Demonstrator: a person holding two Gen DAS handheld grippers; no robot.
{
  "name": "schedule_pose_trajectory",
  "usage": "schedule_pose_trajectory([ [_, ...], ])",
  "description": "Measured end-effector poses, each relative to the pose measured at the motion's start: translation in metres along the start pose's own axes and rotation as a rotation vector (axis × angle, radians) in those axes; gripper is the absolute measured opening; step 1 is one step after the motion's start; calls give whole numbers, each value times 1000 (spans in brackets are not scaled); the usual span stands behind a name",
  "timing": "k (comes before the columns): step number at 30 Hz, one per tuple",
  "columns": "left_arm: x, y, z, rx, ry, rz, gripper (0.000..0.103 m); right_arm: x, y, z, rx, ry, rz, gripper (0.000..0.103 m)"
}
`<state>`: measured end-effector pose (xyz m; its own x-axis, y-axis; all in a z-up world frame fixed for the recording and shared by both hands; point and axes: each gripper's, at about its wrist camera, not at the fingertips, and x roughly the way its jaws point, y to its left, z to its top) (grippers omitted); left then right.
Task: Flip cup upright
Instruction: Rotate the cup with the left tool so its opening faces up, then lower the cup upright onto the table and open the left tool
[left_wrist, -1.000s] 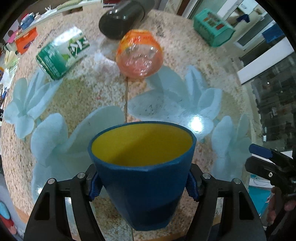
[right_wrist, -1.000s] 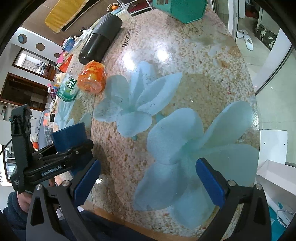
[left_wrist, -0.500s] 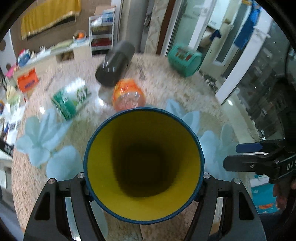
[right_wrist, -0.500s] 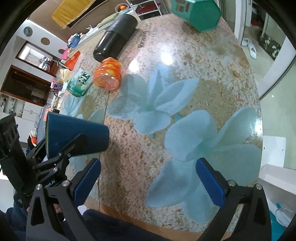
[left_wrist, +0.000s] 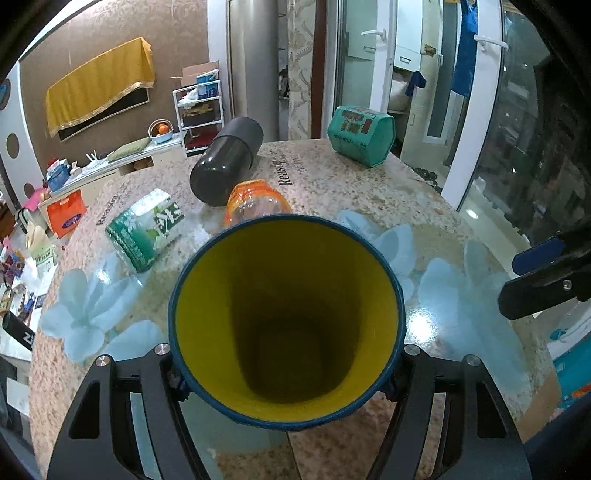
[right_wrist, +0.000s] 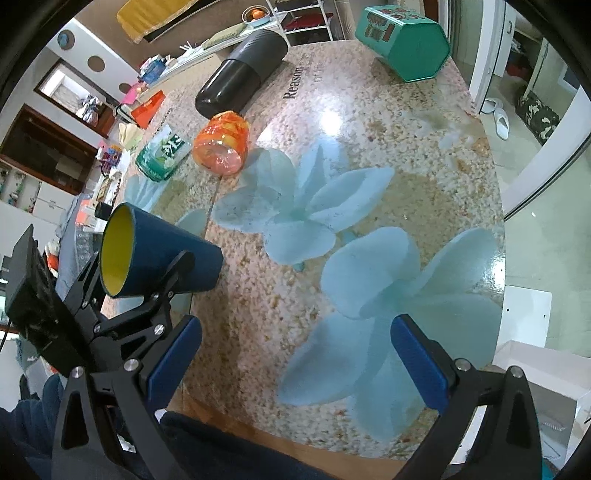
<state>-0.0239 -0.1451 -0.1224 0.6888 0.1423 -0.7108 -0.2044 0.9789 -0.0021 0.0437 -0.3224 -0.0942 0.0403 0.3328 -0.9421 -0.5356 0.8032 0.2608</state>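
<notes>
My left gripper (left_wrist: 284, 373) is shut on a blue cup with a yellow inside (left_wrist: 284, 325). In the left wrist view I look straight into its mouth. In the right wrist view the cup (right_wrist: 159, 254) lies tilted on its side in the air above the table's near left edge, held by the left gripper (right_wrist: 162, 277). My right gripper (right_wrist: 295, 365) is open and empty over the pale blue flower print near the front edge. One finger of it shows at the right of the left wrist view (left_wrist: 543, 273).
On the round speckled table (right_wrist: 369, 122) lie a green can (left_wrist: 147, 229), an orange plastic jar (left_wrist: 255, 203), a dark grey flask (left_wrist: 225, 162) and a teal hexagonal tin (left_wrist: 360, 134). Shelves and clutter stand beyond the far left edge.
The left gripper has tipped the cup from upright to lying on its side and lifted it. The right gripper has drifted slightly and stays open.
</notes>
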Motion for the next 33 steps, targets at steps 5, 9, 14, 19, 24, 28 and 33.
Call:
schedule_pose_trajectory([
  [5,-2,0,-4,-17,-41,13,75,7,1,-4,-22,32,-1,103],
  [9,-2,-2,-4,-14,-48,31,75,9,0,-6,-27,49,-8,103],
  [14,2,-7,-5,31,-47,57,75,12,-1,-6,-30,62,-16,103],
  [19,4,-4,-6,28,-39,18,79,12,-1,-7,-30,67,-21,103],
  [24,8,0,-10,11,16,-51,103,11,-2,-8,-26,63,-15,103],
  [28,5,1,-13,37,44,-78,103,9,-1,-8,-27,50,-17,103],
  [33,-12,5,-14,61,70,-132,103,2,1,-7,-27,24,-30,103],
])
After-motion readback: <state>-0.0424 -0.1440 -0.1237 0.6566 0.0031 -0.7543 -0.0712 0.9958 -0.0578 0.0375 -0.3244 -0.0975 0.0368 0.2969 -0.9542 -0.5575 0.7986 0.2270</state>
